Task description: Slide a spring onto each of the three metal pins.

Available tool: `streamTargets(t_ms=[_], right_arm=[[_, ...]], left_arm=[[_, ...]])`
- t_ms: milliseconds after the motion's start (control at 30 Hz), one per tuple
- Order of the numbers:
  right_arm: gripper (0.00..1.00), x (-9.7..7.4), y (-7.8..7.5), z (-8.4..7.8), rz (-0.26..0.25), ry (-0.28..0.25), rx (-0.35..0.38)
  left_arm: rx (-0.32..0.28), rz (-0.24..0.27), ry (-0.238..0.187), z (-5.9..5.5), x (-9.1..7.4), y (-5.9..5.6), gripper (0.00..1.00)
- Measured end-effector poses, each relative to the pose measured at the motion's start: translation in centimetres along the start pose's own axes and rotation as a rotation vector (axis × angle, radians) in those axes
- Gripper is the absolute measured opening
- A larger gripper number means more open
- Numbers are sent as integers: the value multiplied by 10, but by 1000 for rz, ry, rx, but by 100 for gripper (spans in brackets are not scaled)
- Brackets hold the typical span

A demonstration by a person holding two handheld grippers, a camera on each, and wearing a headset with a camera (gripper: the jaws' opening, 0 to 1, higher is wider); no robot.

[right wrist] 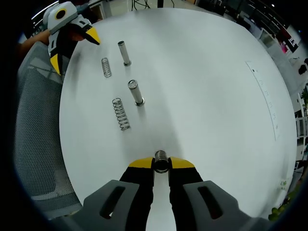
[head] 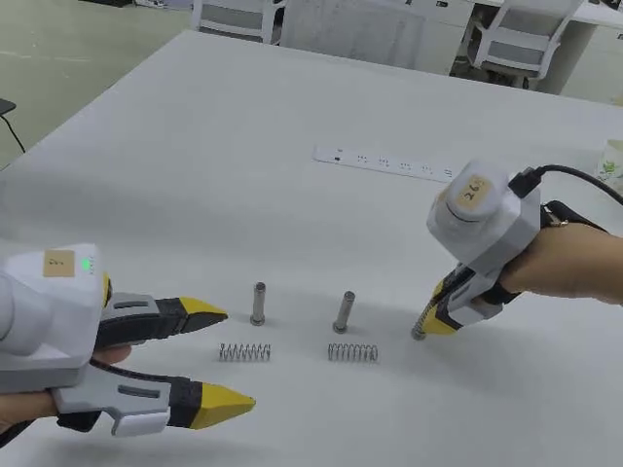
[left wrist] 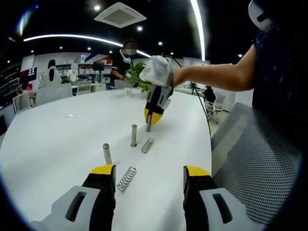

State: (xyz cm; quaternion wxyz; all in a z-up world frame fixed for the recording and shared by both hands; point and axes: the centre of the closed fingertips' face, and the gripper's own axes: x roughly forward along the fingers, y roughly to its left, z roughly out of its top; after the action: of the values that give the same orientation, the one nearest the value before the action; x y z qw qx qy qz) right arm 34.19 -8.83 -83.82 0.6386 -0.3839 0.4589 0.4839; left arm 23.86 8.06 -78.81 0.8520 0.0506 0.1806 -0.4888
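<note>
Two metal pins (head: 258,304) (head: 345,311) stand upright on the white table (head: 292,117). Before each lies a loose spring (head: 244,351) (head: 352,352). My right gripper (head: 433,326) is shut on a third spring (head: 421,319), held steeply tilted with its lower end on the table; whether a pin is inside it I cannot tell. In the right gripper view that spring (right wrist: 161,161) sits end-on between the jaws, with pins (right wrist: 136,92) (right wrist: 124,52) beyond. My left gripper (head: 219,355) is open at the near left, empty, facing the left spring (left wrist: 126,178) and pin (left wrist: 107,153).
A white power strip (head: 384,162) lies across the table behind the pins. Office chairs (head: 516,44) stand past the far edge. A mesh chair (left wrist: 250,159) is close on the near side. A small cup with a plant (head: 611,161) sits at the right edge.
</note>
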Motion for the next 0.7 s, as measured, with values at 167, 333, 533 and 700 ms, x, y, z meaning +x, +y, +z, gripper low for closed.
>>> streamTargets(t_ms=[167,333,533,700], right_arm=[[9,3,1,-2,4,9,5],[9,6,-1,-2,5,5,12],[9,6,-2,-2,4,5,15],[9,6,-3,-1,3,9,14]], left_arm=[[-1,-1,2,0,0,0,51],[-1,-3,2,0,0,1,51],[-1,-6,1,0,0,0,51],[-2,-7,0,0,0,0,51]])
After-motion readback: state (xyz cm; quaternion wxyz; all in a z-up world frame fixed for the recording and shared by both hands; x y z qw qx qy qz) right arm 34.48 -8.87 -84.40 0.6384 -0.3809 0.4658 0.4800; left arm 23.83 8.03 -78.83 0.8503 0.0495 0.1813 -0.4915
